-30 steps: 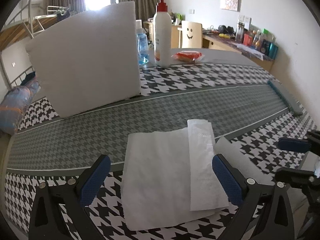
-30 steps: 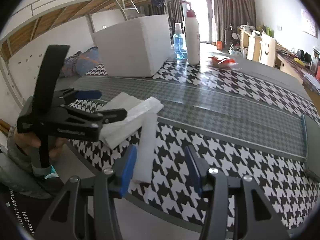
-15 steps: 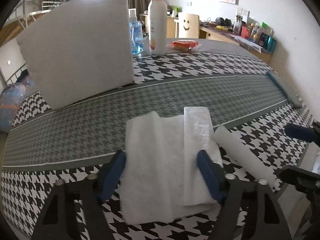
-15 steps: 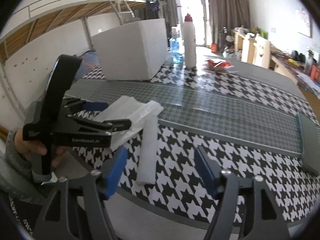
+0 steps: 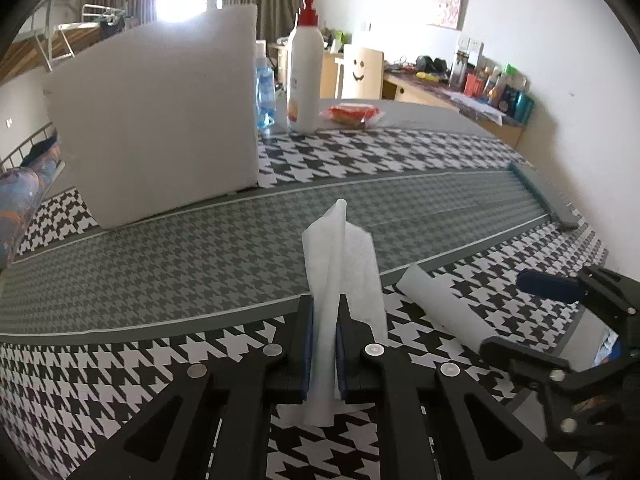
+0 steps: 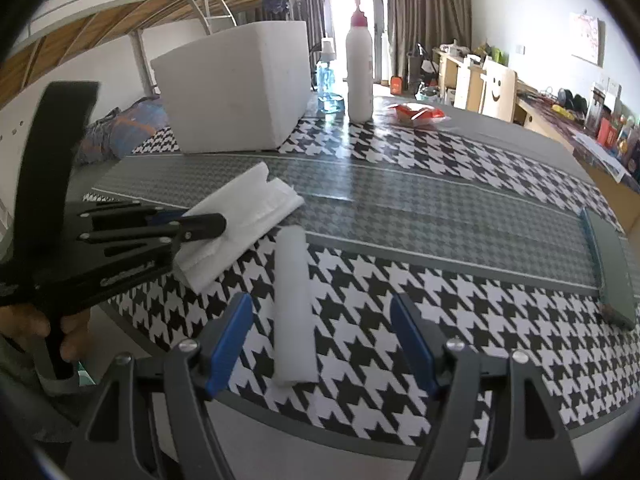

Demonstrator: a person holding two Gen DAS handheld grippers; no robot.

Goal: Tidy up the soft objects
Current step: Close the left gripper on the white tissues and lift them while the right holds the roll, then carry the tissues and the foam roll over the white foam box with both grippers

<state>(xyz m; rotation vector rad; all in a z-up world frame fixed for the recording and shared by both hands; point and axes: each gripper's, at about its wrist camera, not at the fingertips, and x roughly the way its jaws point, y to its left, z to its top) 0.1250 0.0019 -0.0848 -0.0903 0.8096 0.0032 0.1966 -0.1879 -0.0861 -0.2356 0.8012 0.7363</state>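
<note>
Near the front rim of the houndstooth table point(image 5: 120, 360), the left gripper point(image 5: 324, 354) has just been closing and is now clenched on the white foam sheet point(image 5: 340, 272), whose bunched layers stand up in a ridge between the blue pads while its lower end trails onto the cloth. At four o'clock of that sheet in the left wrist view lies the white foam roll point(image 6: 292, 308), just beside it. The right gripper point(image 6: 320, 350) is released, its jaws straddling the roll's near end without touching it.

As a judgement, the sorting is at an early stage: one soft piece is pinched but not yet carried anywhere, the roll is framed but not taken, and the big foam block point(image 6: 236, 88) stands at eleven o'clock as a likely gathering spot, though whether it is a hollow box cannot be told from here.

Room is generous toward twelve o'clock across the grey band. The table edge runs close under both grippers at six o'clock. A lotion bottle point(image 6: 359, 68) and red packet point(image 6: 418, 114) stand far off.
</note>
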